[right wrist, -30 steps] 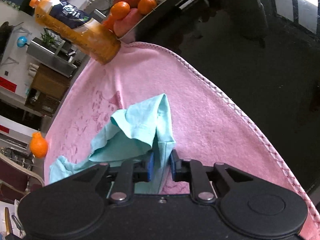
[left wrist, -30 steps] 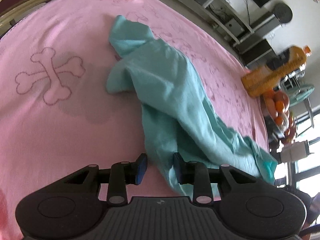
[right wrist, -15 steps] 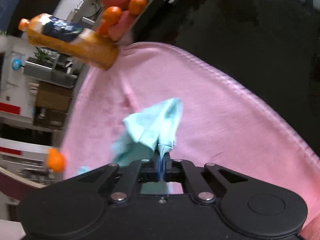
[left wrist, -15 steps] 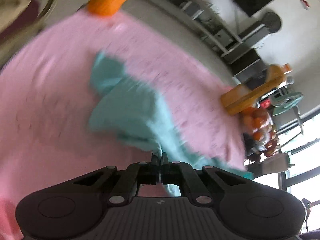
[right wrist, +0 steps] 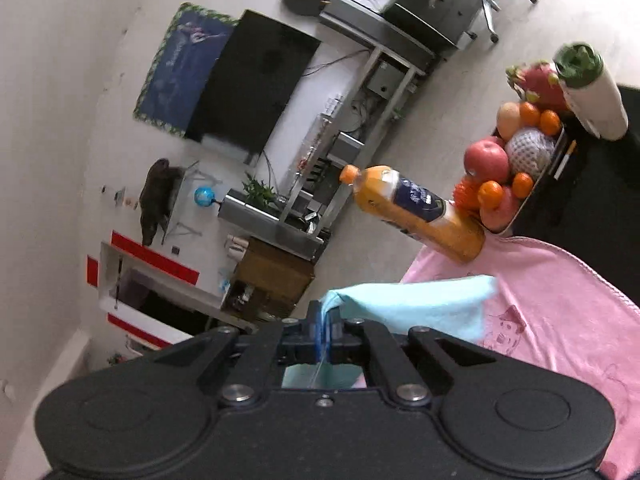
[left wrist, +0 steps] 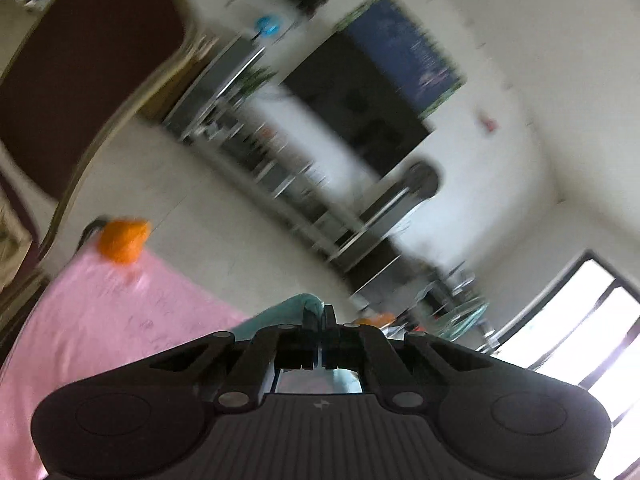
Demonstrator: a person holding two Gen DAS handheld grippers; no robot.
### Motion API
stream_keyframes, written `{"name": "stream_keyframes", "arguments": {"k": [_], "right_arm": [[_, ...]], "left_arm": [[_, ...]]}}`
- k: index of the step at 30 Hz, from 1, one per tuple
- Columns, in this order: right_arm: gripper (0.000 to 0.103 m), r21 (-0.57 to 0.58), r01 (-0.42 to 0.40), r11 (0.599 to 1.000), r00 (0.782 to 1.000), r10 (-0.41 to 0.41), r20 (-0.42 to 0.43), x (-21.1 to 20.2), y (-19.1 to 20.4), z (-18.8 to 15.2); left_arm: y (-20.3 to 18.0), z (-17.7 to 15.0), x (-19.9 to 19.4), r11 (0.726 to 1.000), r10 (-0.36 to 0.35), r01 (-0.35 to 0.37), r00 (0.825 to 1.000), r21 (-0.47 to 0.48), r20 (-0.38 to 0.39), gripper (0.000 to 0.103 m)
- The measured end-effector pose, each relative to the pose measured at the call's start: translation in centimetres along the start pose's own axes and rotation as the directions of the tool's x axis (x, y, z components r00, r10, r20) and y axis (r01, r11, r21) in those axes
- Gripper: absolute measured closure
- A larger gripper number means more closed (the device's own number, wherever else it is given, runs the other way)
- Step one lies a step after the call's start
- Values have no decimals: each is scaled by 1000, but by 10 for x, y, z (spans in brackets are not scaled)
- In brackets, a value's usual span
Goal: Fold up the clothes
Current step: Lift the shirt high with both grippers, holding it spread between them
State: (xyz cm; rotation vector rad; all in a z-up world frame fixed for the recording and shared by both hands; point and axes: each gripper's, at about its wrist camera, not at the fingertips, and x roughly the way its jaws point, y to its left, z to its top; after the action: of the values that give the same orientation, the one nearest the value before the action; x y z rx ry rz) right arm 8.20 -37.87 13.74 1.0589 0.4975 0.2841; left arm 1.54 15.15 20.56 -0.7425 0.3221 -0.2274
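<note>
A pink towel (right wrist: 560, 312) covers the table, reaching the lower left of the left wrist view and the lower right of the right wrist view. The teal cloth (right wrist: 416, 304) hangs above it, lifted at two points. The right gripper (right wrist: 323, 326) is clamped on one edge, the fabric spreading rightward over the towel. The left gripper (left wrist: 319, 320) is pinched on another bit of the cloth (left wrist: 288, 310), most of it hidden behind the jaws; that view is blurred. A juice bottle (right wrist: 416, 212) stands on the towel's far edge, touching a fruit tray (right wrist: 532, 200). An orange (left wrist: 120, 240) sits at the towel's far corner.
</note>
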Motion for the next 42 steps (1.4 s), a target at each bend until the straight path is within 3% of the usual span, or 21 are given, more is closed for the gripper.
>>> {"name": "stream_keyframes", "arguments": {"k": [5,9,12,14,17,18,19,20,21,22,24,25,26,28,30,32,34,35,37,40,42], "right_arm": [[101,-93,-179,979,979,187,84,-52,55,-7],[101,-229,-268,936,948,299,113,-95,95,-16],[101,-326,-282,902,930,341,137,-115,116,-24],[101,-338,-273,901,933,334,136,-111,120,-24],[101,-300,-237,924,953,281,115,-75,113,-21],[101,-290,-191,938,970,226,92,-48,106,-21],[101,-310,-87,947,995,99,23,-9,100,-23],[101,-300,13,954,998,-31,-56,31,90,-22],[101,-223,41,974,994,-61,-87,54,79,-17],[101,-148,68,987,989,-86,-118,77,68,-12],[101,-189,-18,982,999,23,24,72,79,-6],[101,-245,-27,969,993,55,108,68,87,-4],[101,-267,-11,964,992,44,116,72,94,2],[101,-182,-102,978,987,123,108,69,94,17],[101,-304,-32,952,987,78,142,71,103,17],[101,-324,34,945,999,-25,32,85,100,11],[101,-300,-37,953,997,55,51,66,98,12],[101,-295,-35,955,997,54,55,59,97,14],[101,-285,-32,958,996,53,65,46,93,17],[102,-269,-28,963,995,51,80,26,88,23],[102,-266,-92,960,984,128,121,-3,90,23]], "left_arm": [[-37,17,-79,992,-121,112,976,56,183,103],[-59,21,-118,984,-168,144,949,108,267,103],[-70,19,-123,983,-152,115,946,144,286,103],[-64,20,-104,989,-86,50,958,137,273,103],[-29,20,-34,986,110,-129,980,107,166,102],[-6,22,7,966,233,-238,970,104,64,103],[17,23,42,945,324,-321,945,61,-50,103],[34,24,60,944,325,-330,939,-22,-114,103],[37,29,61,966,242,-250,964,-66,-106,103],[24,35,52,975,222,-223,975,-24,-16,103],[0,48,34,982,166,-178,974,63,156,103],[-4,58,31,990,129,-137,978,42,163,103],[-9,68,27,995,92,-98,981,24,172,103],[-23,69,28,991,84,-101,980,85,183,101],[-38,62,35,982,106,-128,983,142,153,103],[-52,54,41,969,126,-150,984,199,128,103],[-58,41,13,982,27,-71,970,177,241,102],[-58,35,13,971,84,-141,958,194,273,102],[-50,38,26,973,151,-177,974,148,172,103],[-45,46,-7,997,52,-62,977,45,206,102],[-49,43,-19,1000,13,-19,976,24,217,102]]}}
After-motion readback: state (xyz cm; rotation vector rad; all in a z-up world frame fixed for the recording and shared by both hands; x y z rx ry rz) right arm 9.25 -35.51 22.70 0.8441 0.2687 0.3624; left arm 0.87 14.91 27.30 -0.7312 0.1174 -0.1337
